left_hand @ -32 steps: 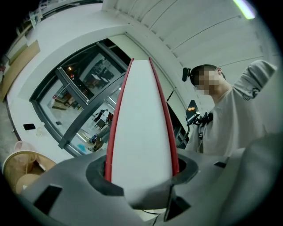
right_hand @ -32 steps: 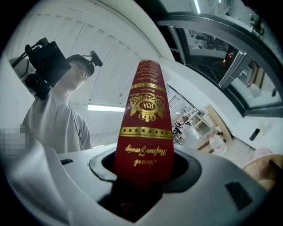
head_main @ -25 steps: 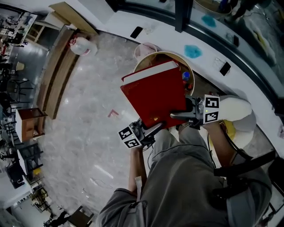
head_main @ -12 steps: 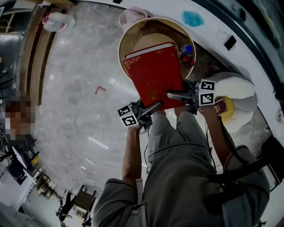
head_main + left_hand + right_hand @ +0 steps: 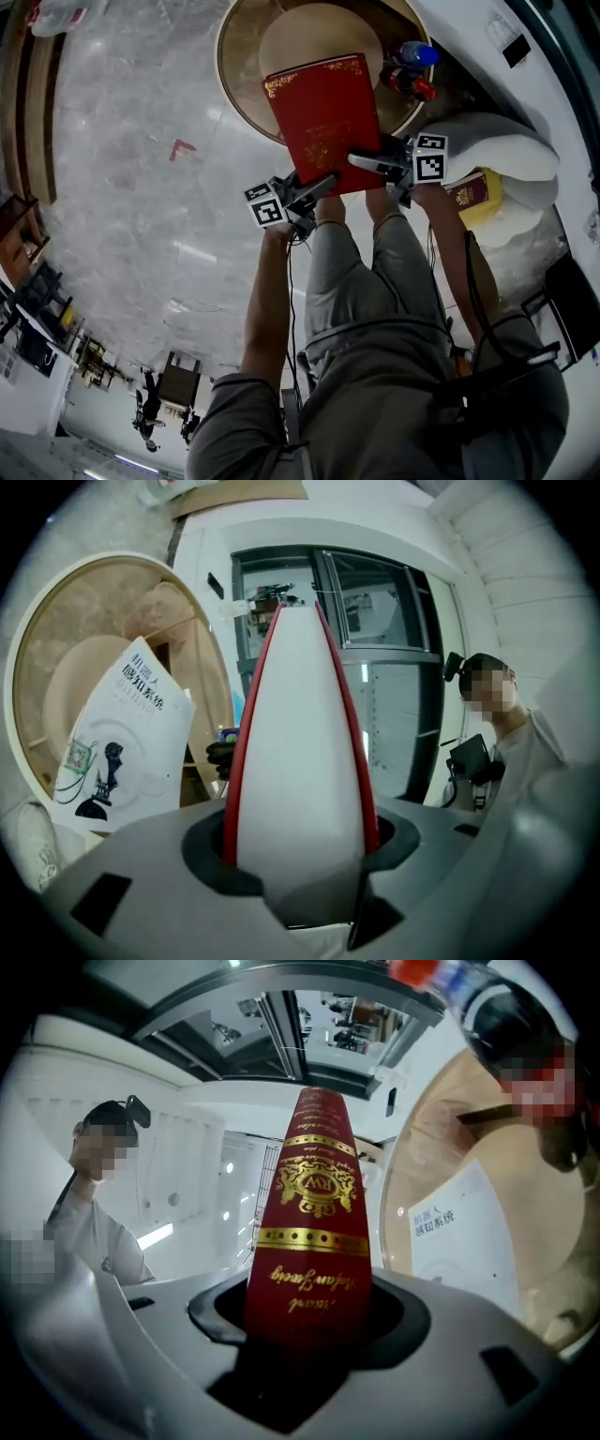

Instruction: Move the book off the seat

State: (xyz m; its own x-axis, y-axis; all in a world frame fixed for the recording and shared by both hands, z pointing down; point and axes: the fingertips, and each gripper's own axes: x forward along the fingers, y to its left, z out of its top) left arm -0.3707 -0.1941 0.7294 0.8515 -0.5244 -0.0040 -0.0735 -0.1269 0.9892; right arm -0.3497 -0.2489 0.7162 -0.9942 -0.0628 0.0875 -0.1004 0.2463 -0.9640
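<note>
Book (image 5: 323, 117): red hardcover, gripped at its near short edge, flat above the round seat (image 5: 242, 58); contact with the seat not discernible.
Long axis: pointing away from the person, straight out from both grippers, far end over the seat's middle.
Left gripper (image 5: 322, 184): clenched on the page-edge corner, white pages and red covers wedged between the jaws.
Right gripper (image 5: 362, 161): clenched on the spine corner; equally near, neither hand ahead.
Coming move: probably a two-handed carry past the rim, grips kept level.
Writing: gold crest and upside-down script on the spine, unreadable; gold corner ornaments on the cover.
White booklet (image 5: 122, 733): on the seat, Chinese title, seemingly "感知系统".
</note>
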